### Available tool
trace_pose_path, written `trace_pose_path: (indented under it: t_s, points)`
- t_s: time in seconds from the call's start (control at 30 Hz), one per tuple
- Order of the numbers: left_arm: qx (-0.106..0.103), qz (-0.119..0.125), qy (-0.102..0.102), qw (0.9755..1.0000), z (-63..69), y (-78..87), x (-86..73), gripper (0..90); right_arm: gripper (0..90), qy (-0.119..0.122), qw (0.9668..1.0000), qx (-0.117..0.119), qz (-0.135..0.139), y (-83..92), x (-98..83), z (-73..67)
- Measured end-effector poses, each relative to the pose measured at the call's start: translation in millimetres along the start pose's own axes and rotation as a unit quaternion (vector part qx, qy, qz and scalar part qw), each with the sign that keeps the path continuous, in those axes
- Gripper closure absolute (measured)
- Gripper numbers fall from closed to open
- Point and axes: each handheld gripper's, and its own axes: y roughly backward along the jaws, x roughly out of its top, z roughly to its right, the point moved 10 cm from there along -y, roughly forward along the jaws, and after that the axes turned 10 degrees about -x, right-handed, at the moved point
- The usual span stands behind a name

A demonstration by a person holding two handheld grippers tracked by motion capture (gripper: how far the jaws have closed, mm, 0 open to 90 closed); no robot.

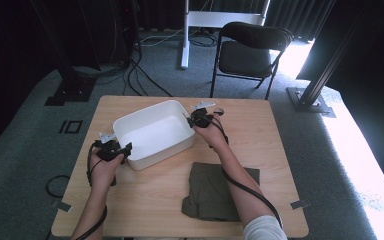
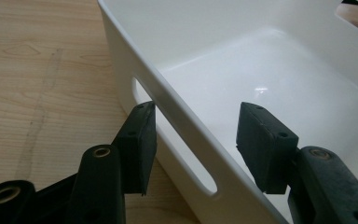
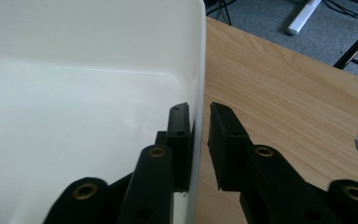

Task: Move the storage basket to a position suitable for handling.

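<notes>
**Inspector:** Your left gripper [image 2: 196,135] straddles the near end wall of the tub [image 1: 130,124], just above the handle slot [image 2: 177,140]. One pad [image 2: 142,140] is outside the wall, the other [image 2: 265,144] inside. The jaws are part open; a gap shows between the inner pad and the wall, so nothing is clamped there.

**Operator:** And the right?

**Inspector:** Your right gripper [image 3: 200,144] sits on the far end wall. The inner pad [image 3: 179,140] lies against the wall; the outer pad [image 3: 226,144] is just beside it, with a thin gap visible. The jaws are nearly closed on the rim, but I cannot tell whether they pinch it.

**Operator:** Where is the tub?

**Inspector:** On the table [image 1: 145,205], left of centre, set at an angle between your hands. It holds nothing. A folded cloth [image 1: 207,192] lies on the table nearer you, apart from the tub, under your right forearm.
</notes>
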Motion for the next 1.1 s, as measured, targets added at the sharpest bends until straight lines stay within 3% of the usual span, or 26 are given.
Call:
trace_pose_path:
  t_s: [0.13, 0.23, 0.33, 0.53, 0.6, 0.8, 1.1]
  points:
    - [0.006, 0.003, -0.003, 1.0000, 0.3, -0.7, 0.4, 48.7, 84.5, 0.002, 1.0000, -0.004, 0.001, 1.5, -0.1, -2.5]
    - [0.006, -0.001, 0.016, 0.9999, -0.1, 1.0, 0.6, 53.7, 85.1, -0.006, 1.0000, -0.007, -0.001, 2.5, -0.9, -2.5]
    - [0.032, -0.011, 0.030, 0.9990, -2.3, 2.9, 2.2, 62.8, 85.5, -0.022, 0.9997, -0.008, -0.003, 5.1, -2.7, -4.4]
    - [0.075, -0.031, 0.004, 0.9967, -3.0, 0.7, 4.5, 67.6, 85.3, -0.023, 0.9995, -0.022, -0.006, 9.1, -5.7, -4.9]
    - [0.081, -0.032, 0.007, 0.9962, -3.1, 0.4, 5.3, 69.2, 85.3, -0.024, 0.9994, -0.024, -0.005, 10.3, -6.7, -4.8]
    - [0.075, -0.025, 0.032, 0.9964, -3.4, -2.9, 8.2, 72.7, 85.0, -0.027, 0.9993, -0.026, -0.006, 13.7, -9.8, -2.5]
    - [0.062, -0.030, 0.026, 0.9973, 3.6, -11.5, 12.2, 73.2, 84.7, -0.032, 0.9988, -0.034, -0.012, 19.4, -15.2, 6.6]
